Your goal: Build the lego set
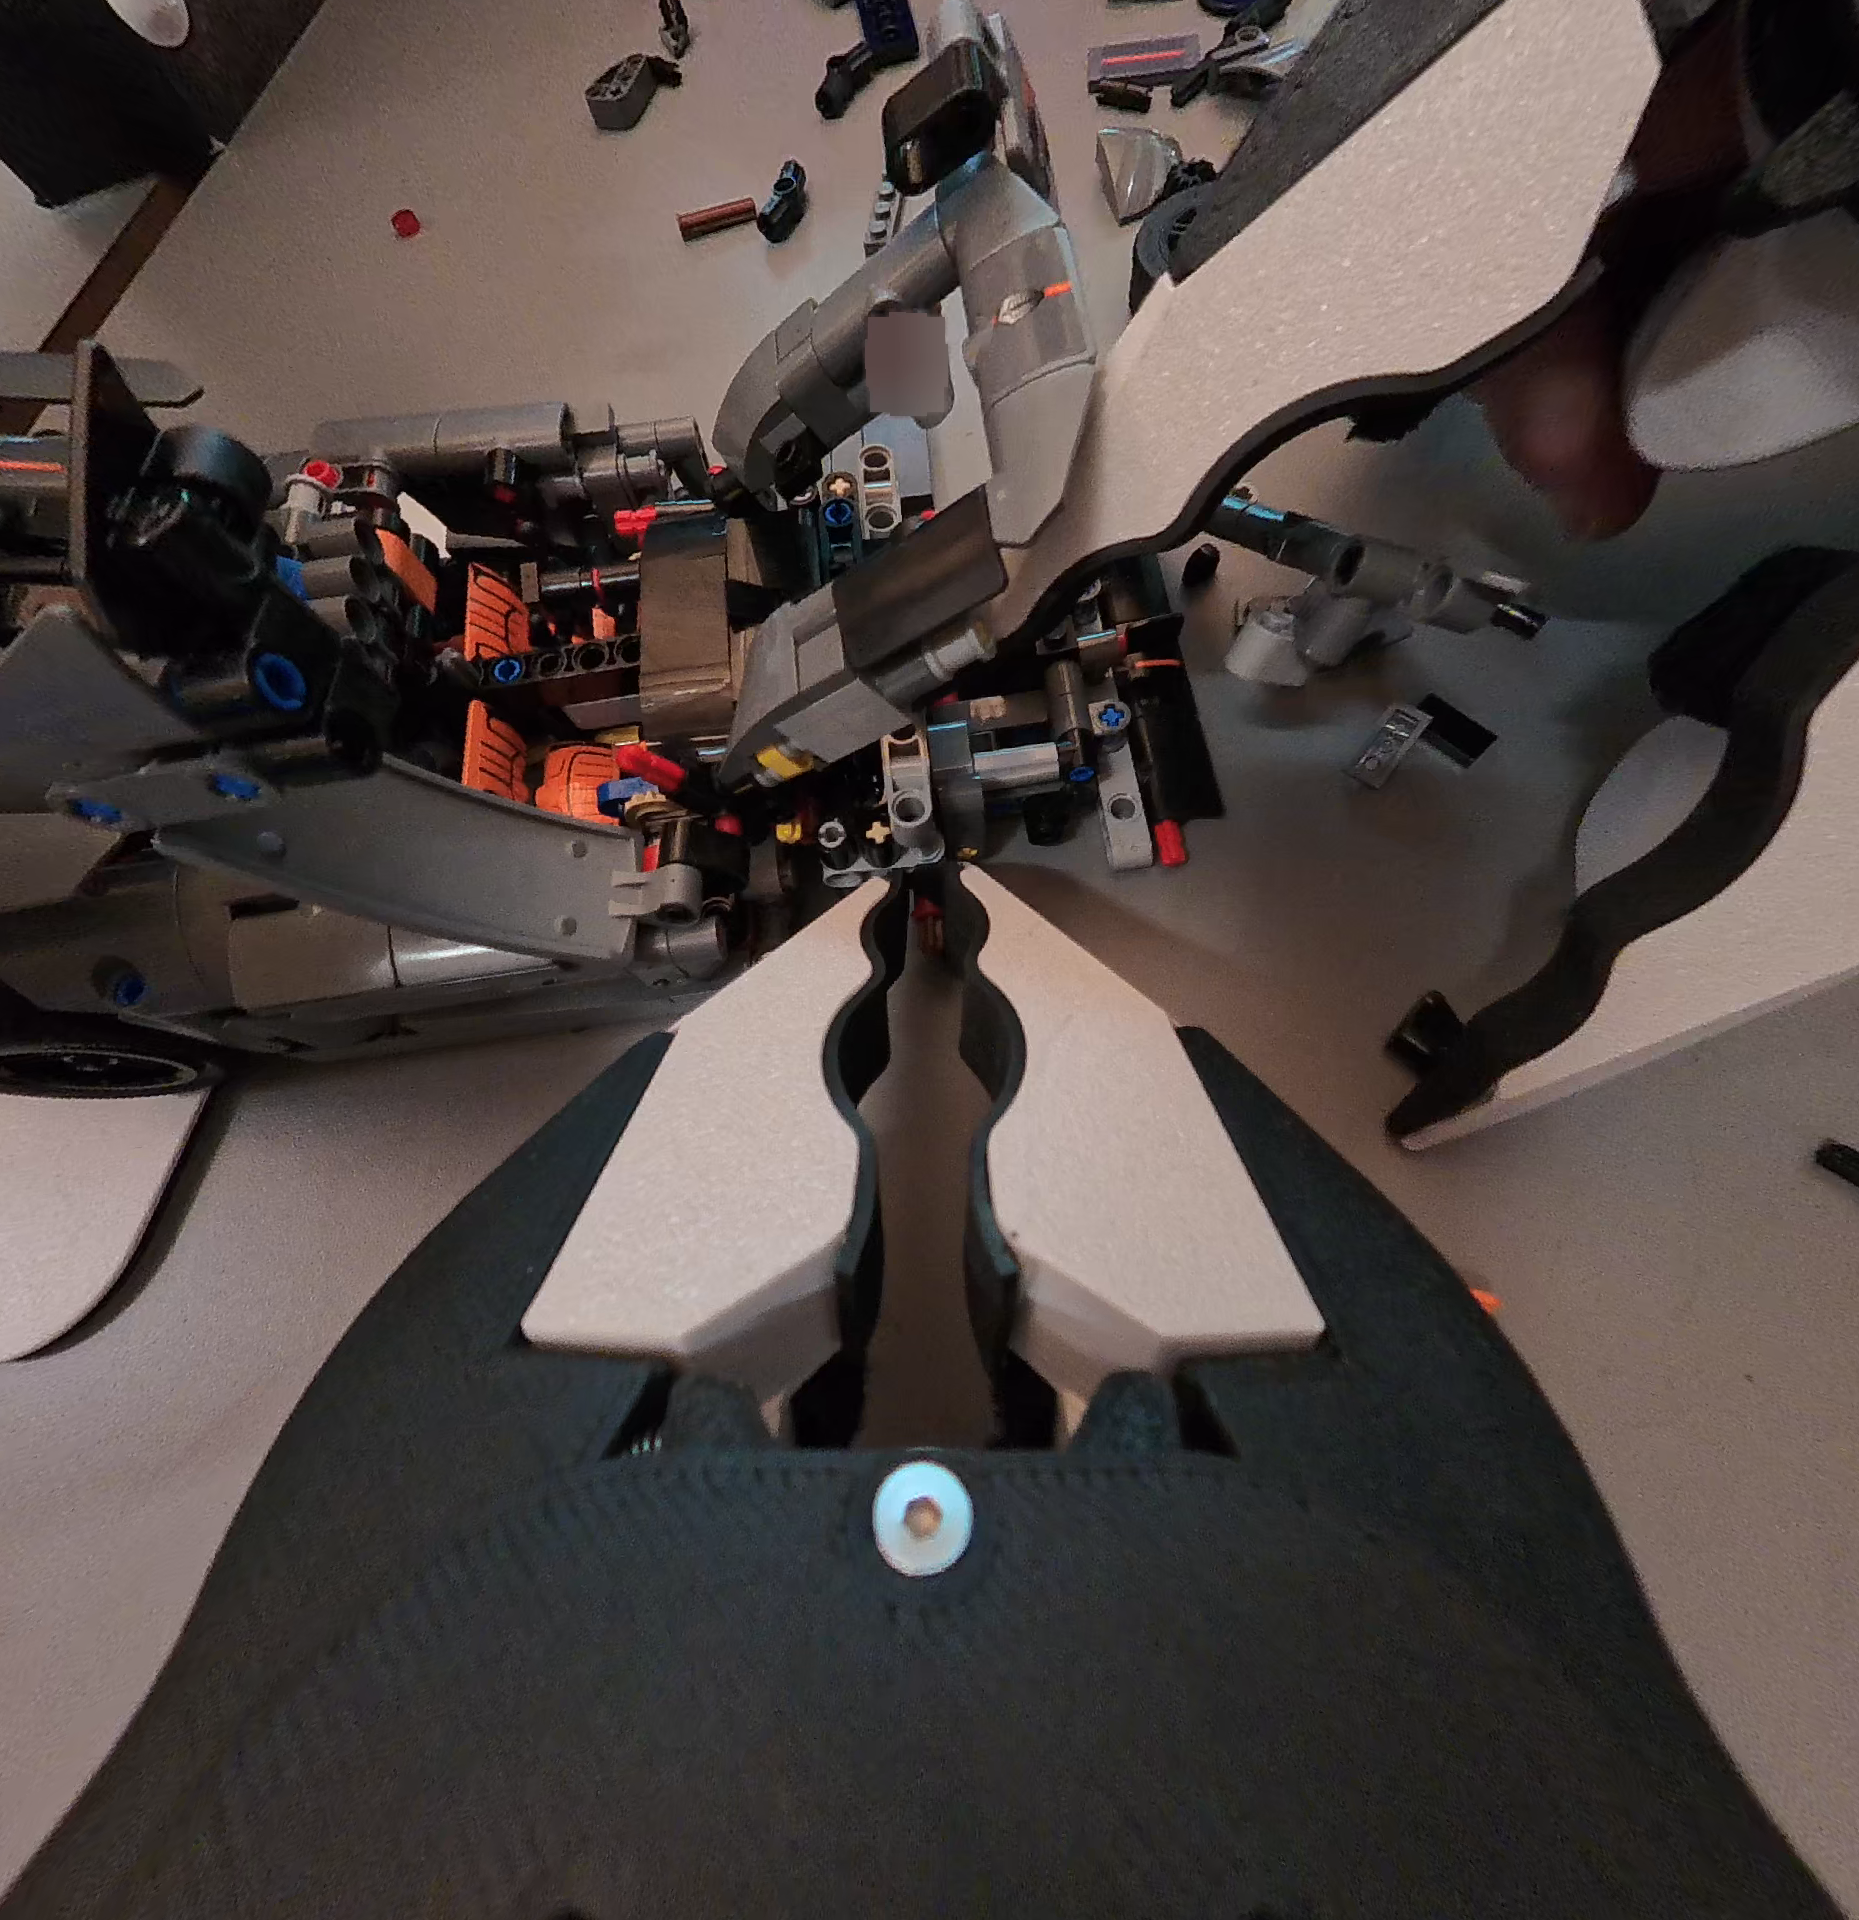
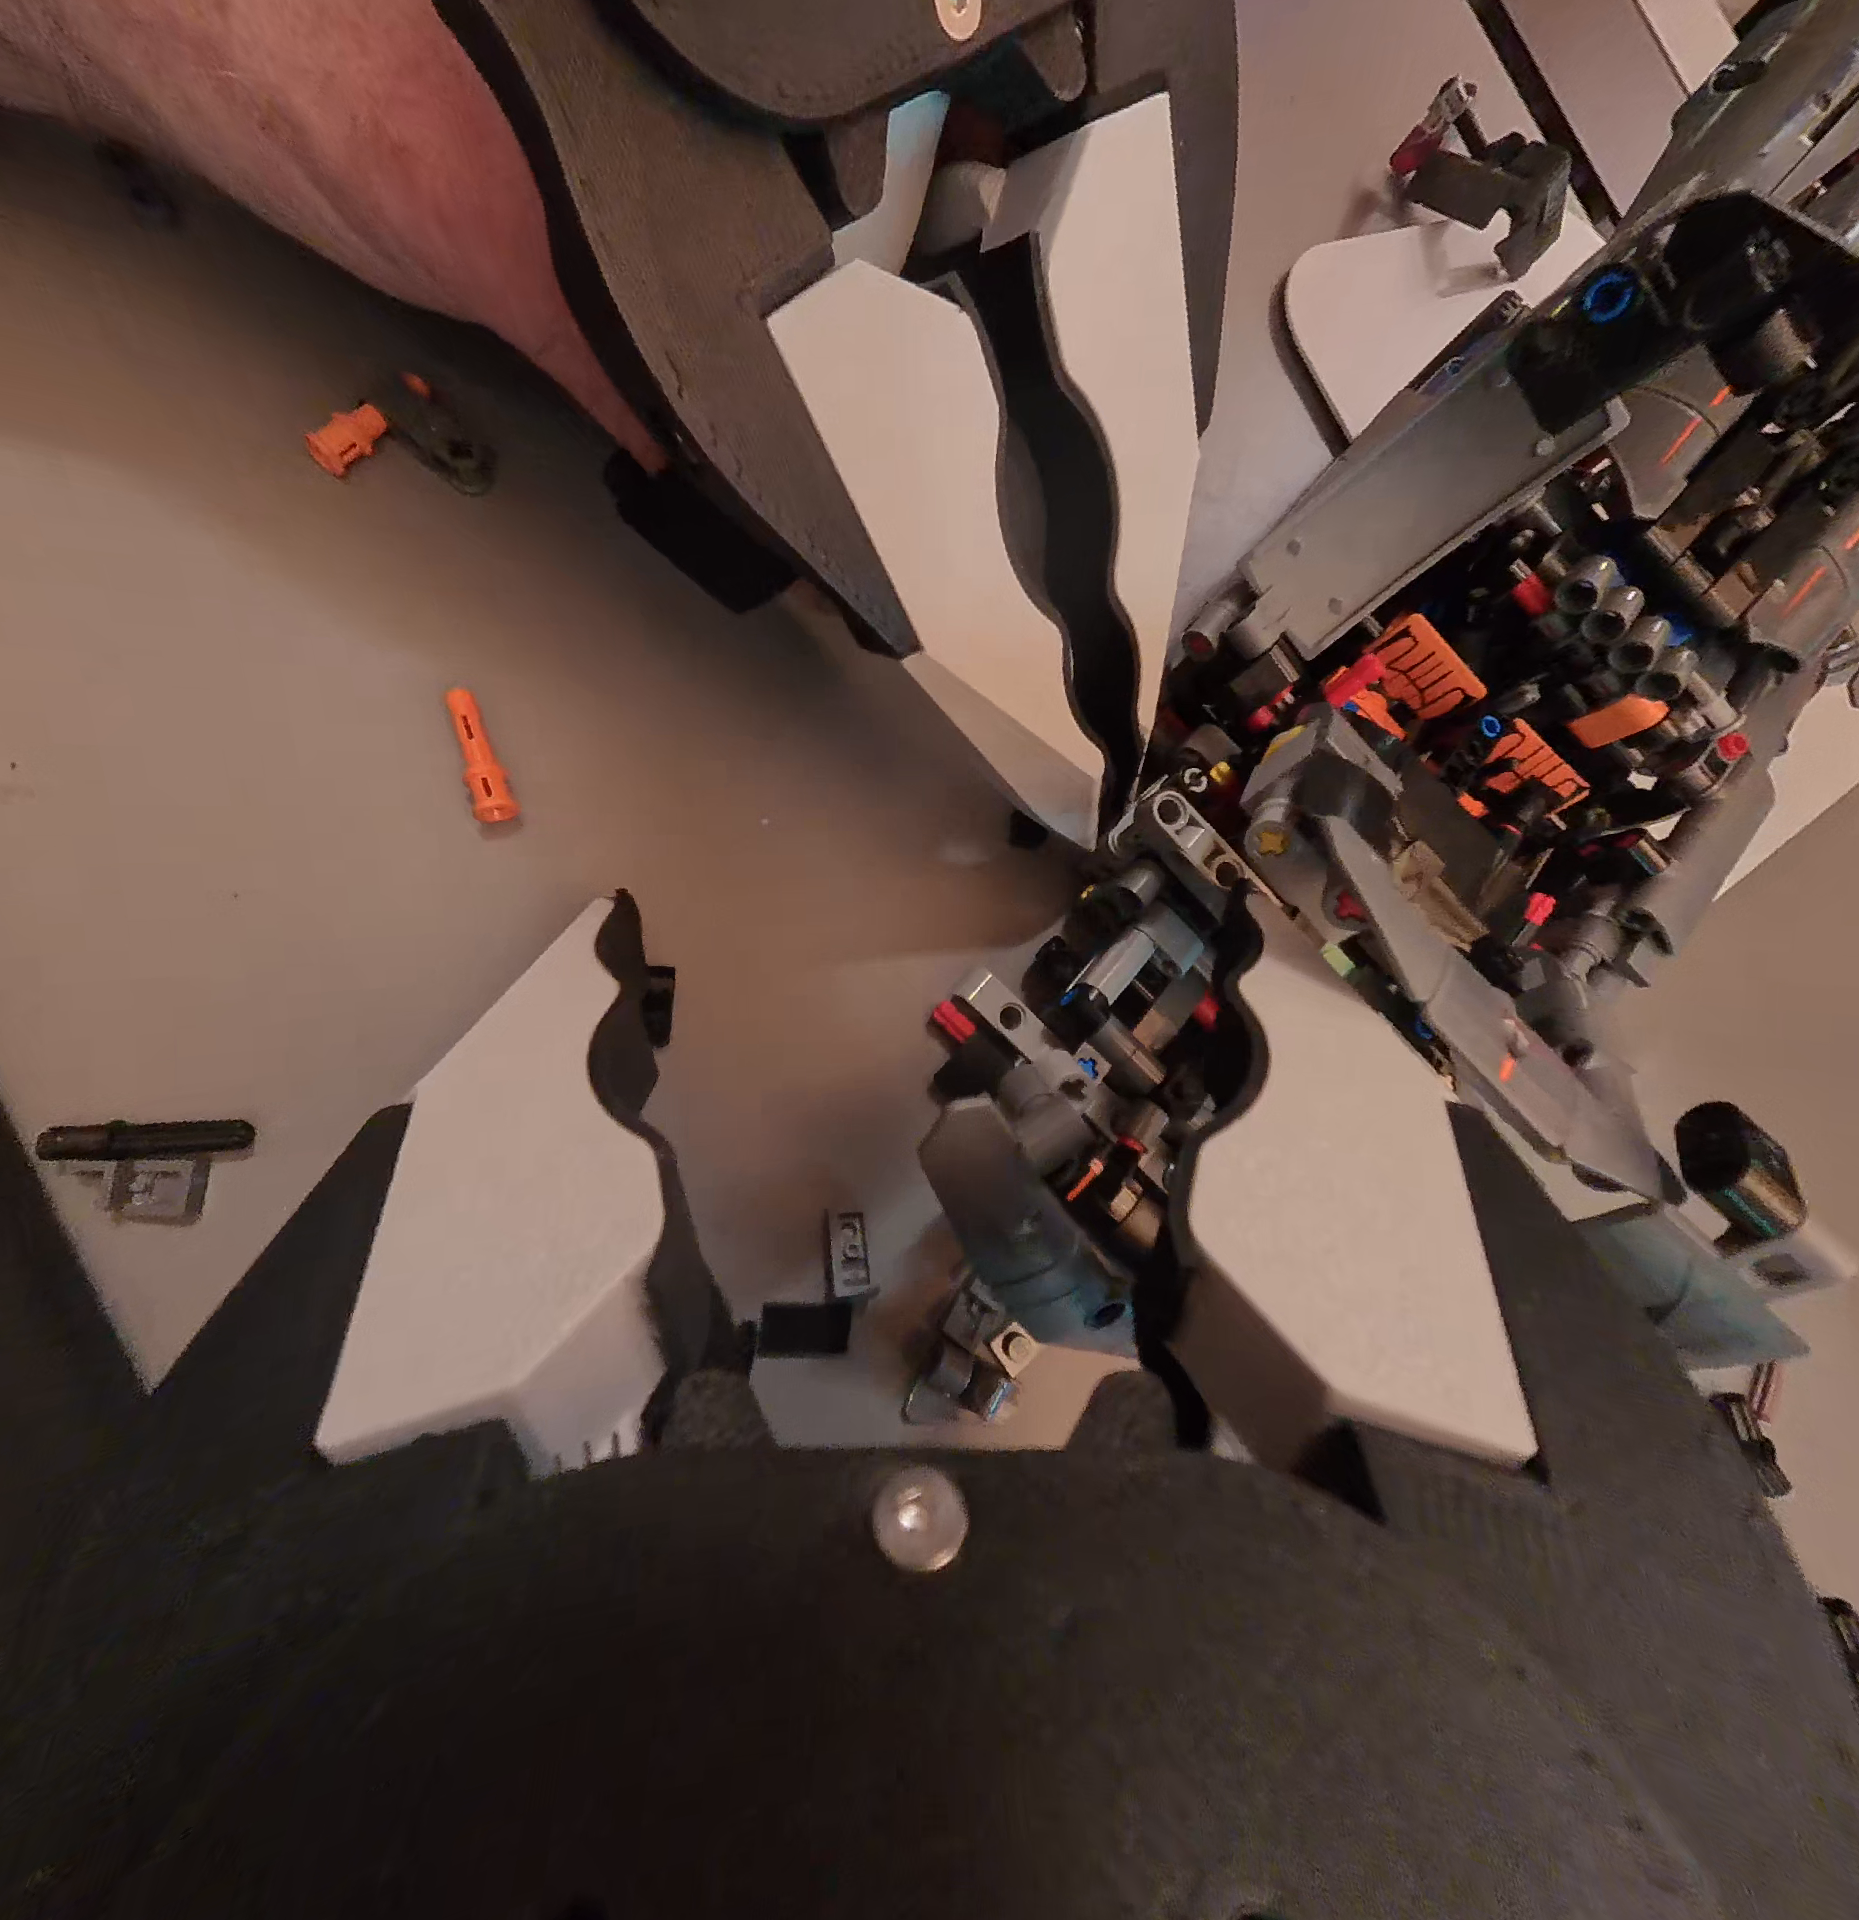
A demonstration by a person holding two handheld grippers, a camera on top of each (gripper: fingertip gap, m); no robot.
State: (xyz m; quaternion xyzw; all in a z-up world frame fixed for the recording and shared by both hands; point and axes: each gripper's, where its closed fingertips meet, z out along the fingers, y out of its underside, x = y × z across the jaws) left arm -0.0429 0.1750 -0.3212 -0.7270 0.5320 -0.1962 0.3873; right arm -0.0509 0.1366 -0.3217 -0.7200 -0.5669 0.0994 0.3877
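- Right now your left gripper (image 1: pixel 927 894) has its jaws nearly together, tips pressed at the front frame of the lego car (image 1: pixel 551 665); a small red pin seems to sit between them, though you cannot tell if it is clamped.
- Your right gripper (image 2: pixel 935 935) has its jaws wide apart, straddling the car's grey front assembly (image 2: pixel 1091 1060); one finger touches it, nothing is pinched.
- The car rests on the tabletop (image 2: pixel 229 831), cockpit open.
- Likely risk: pushing harder with the left tips could slide the unclamped car or pop a joint.
- Closing the right jaws carelessly could crush loose beams.
- Room is tight: both grippers crowd the nose, and stray parts such as the orange pin (image 2: pixel 480 756) lie nearby; open tabletop lies to that side.
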